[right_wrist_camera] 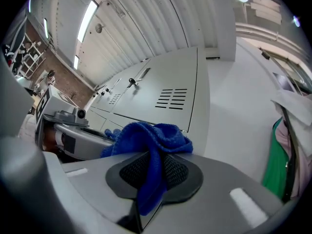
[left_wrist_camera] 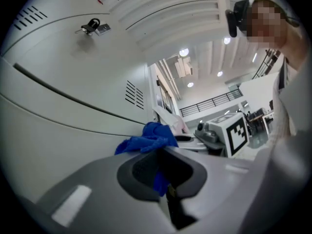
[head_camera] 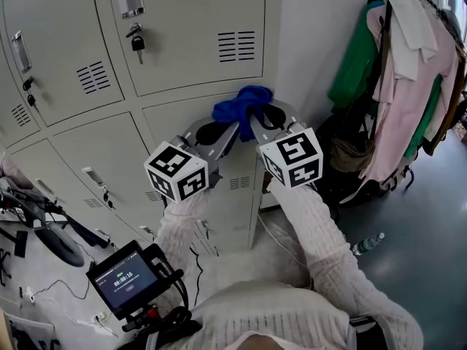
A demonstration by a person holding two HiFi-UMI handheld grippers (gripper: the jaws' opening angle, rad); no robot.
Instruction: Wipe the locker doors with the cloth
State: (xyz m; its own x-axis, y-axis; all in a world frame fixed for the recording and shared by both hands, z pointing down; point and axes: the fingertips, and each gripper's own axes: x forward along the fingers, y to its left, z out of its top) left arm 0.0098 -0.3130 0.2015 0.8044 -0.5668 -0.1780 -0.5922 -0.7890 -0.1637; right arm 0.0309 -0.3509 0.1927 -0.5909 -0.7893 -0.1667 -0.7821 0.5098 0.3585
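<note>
A crumpled blue cloth (head_camera: 241,103) is bunched against the top edge of a pale grey locker door (head_camera: 179,119), below the door with a padlock (head_camera: 137,43). My left gripper (head_camera: 230,127) and my right gripper (head_camera: 258,119) meet at it from below, both shut on the cloth. In the left gripper view the cloth (left_wrist_camera: 148,137) runs down between my left gripper's (left_wrist_camera: 164,172) jaws, with the right gripper's marker cube (left_wrist_camera: 236,133) beside it. The right gripper view has the cloth (right_wrist_camera: 147,139) draped over and pinched in my right gripper (right_wrist_camera: 153,173), close to the locker (right_wrist_camera: 165,94).
Clothes on a rack (head_camera: 408,71) hang at the right by a white wall (head_camera: 314,42). A bottle (head_camera: 368,243) lies on the dark floor. A small screen device (head_camera: 124,277) and cables sit at lower left, near a wheel (head_camera: 51,239). More locker doors (head_camera: 51,57) extend left.
</note>
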